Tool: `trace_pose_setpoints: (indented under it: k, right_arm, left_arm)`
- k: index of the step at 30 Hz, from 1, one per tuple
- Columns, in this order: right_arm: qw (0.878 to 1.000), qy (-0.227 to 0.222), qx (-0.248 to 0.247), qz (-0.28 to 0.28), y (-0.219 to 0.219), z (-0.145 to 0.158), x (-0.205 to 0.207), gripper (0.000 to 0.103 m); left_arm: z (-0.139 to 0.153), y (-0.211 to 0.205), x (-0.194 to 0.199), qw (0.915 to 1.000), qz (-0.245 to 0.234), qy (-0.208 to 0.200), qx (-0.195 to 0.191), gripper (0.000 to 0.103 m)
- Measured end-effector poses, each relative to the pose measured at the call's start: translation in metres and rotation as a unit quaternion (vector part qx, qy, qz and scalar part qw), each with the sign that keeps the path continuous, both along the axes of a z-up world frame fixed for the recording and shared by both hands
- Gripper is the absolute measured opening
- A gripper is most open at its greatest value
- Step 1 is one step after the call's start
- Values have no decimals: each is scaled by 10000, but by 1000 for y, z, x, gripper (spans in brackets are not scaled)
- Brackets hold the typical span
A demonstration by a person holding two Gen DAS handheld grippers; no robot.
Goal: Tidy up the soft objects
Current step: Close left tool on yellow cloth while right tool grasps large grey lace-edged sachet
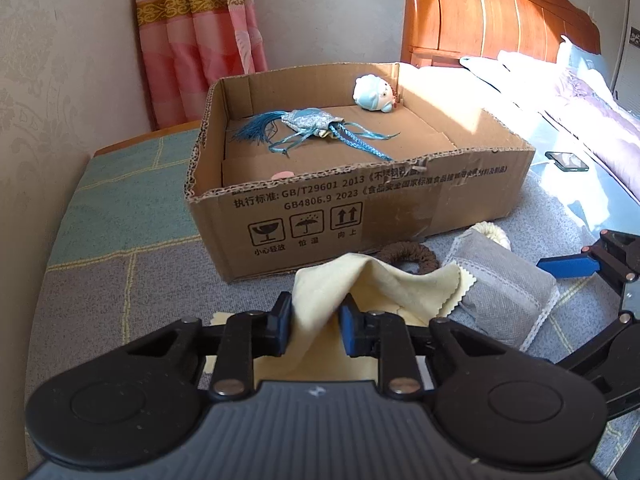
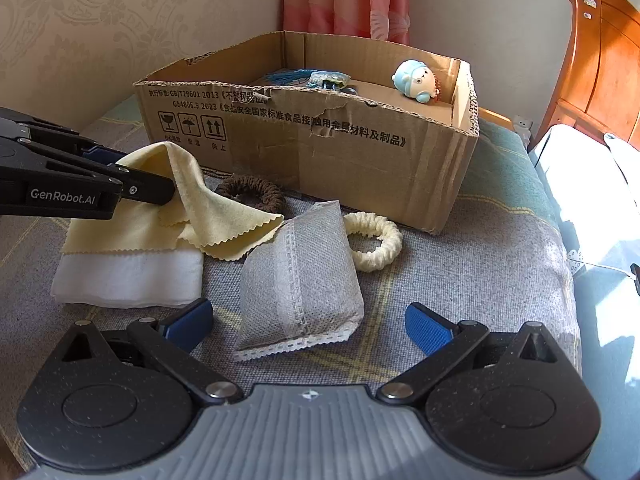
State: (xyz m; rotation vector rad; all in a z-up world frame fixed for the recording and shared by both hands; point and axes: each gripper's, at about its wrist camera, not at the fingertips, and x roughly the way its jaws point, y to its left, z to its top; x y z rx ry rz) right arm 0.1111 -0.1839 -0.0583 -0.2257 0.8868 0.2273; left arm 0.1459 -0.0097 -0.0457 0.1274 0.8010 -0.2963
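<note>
A: What is inside the cardboard box [image 1: 400,208]?

B: Two things. A blue tasselled pouch [image 1: 310,122] lies on the bottom near the middle, with its cords spread out. A small light-blue plush toy [image 1: 374,94] sits near the far corner. Something pink shows just behind the front wall, but I cannot tell what it is.

A: And outside the box?

B: On the grey cushion [image 2: 460,280], in front of the box, there is a grey fabric sachet [image 2: 298,280], a cream scrunchie [image 2: 374,246] touching its far side, and a brown scrunchie [image 2: 252,196] close to the box wall. A white folded cloth [image 2: 128,276] lies to the left, under the yellow cloth [image 2: 208,216].

A: How are the grippers?

B: The left gripper [image 1: 314,322] is closed narrow on a raised fold of the yellow cloth; the rest of the cloth hangs down onto the white one. It is low, near the box front. The right gripper [image 2: 308,324] is spread wide and holds nothing; the grey sachet lies between its fingers, just ahead of them.
</note>
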Motion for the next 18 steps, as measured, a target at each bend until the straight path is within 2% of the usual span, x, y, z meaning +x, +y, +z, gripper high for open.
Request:
trace_pose_setpoints:
  k: [2, 6, 16, 18]
  right_arm:
    - [10000, -48, 12, 12, 0, -1, -1, 103]
    - [9999, -131, 31, 15, -1, -2, -5, 103]
    - [9998, 51, -138, -163, 8, 3, 1, 103]
    - [9996, -22, -243, -117, 12, 5, 0, 103]
  left_arm:
    - [1, 2, -1, 10000, 45, -15, -14, 15]
    - [7, 6, -5, 9999, 92, -60, -97, 9]
    - [18, 21, -18, 9993, 207, -143, -279, 8]
    - [18, 23, -19, 9992, 225, -134, -306, 8]
